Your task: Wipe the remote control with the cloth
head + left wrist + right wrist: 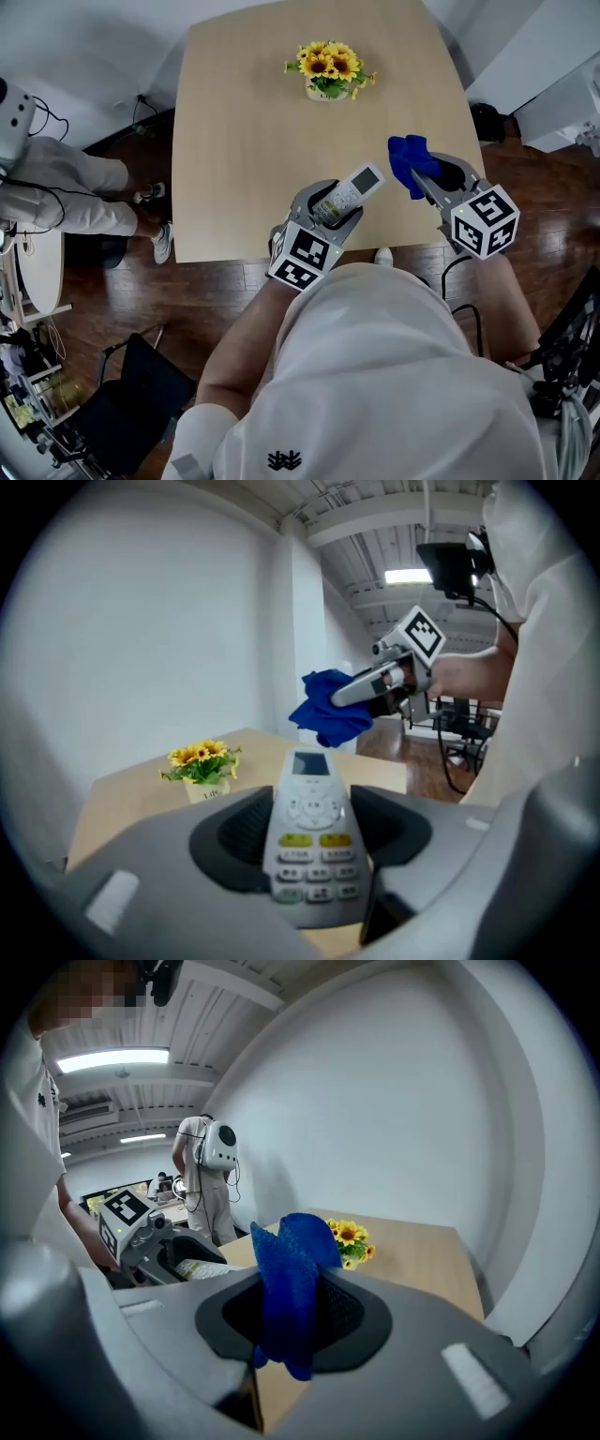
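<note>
Remote control point(361, 183) and cloth point(409, 159) held apart above the table's near edge

Head view: the left gripper point(328, 202) is closed narrowly on the lower part of the remote control. The remote's screen end sticks out past the jaws, slanting up and to the right over the near edge of the pale wooden table point(244, 131). The right gripper point(424, 180) is clamped on a bunched blue cloth, which stands just to the right of the remote's tip with a gap between them. A small pot of sunflowers point(328, 67) sits near the far side of the table, well apart from both tools. A seated person's legs point(70, 192) show at the left, over the dark wooden floor point(216, 291).

Left gripper view: the remote lies lengthwise between the two jaws, buttons facing up and screen pointing away. Both pads press on its sides. Beyond it, higher and to the right, the right gripper hangs in the air with the cloth drooping from its tip, not touching the remote. The sunflowers stand on the table to the left.

Right gripper view: the jaws pinch the cloth in the middle. One folded lobe rises above the pads and a shorter end hangs below them. The left gripper with the remote shows at the left, apart from the cloth. The sunflowers sit behind the cloth on the table. A standing person point(204, 1180) is in the background.
</note>
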The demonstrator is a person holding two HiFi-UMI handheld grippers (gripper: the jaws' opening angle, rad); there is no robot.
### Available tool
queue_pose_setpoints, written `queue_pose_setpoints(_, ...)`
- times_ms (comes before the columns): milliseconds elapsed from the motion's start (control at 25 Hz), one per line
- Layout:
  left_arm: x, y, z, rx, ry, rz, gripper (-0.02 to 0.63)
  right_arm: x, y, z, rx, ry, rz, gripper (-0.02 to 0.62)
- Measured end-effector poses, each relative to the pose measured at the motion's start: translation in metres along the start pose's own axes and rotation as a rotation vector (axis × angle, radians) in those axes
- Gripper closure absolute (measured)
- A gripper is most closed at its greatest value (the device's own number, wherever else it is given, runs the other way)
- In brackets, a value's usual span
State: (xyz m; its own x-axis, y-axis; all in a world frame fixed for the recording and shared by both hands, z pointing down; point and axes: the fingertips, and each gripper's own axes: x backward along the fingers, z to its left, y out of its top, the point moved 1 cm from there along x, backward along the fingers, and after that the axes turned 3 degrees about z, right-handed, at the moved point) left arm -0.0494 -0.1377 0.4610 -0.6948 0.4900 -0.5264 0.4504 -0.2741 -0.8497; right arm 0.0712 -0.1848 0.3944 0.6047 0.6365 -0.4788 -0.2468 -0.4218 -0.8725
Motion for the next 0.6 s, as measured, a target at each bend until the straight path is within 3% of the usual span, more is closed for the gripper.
queue_pose_setpoints(280,-0.046,-0.032,0.028,0.043,-0.002,0.086,0.331,0.009,-0.039,-0.006,-0.074,-0.012,0.041,0.508)
queue_pose_setpoints(600,-0.124,-0.084,0.044,0.065,-0.057,0.214,0.330,0.037,-0.073,-0.018,-0.138,-0.054,0.092,0.508)
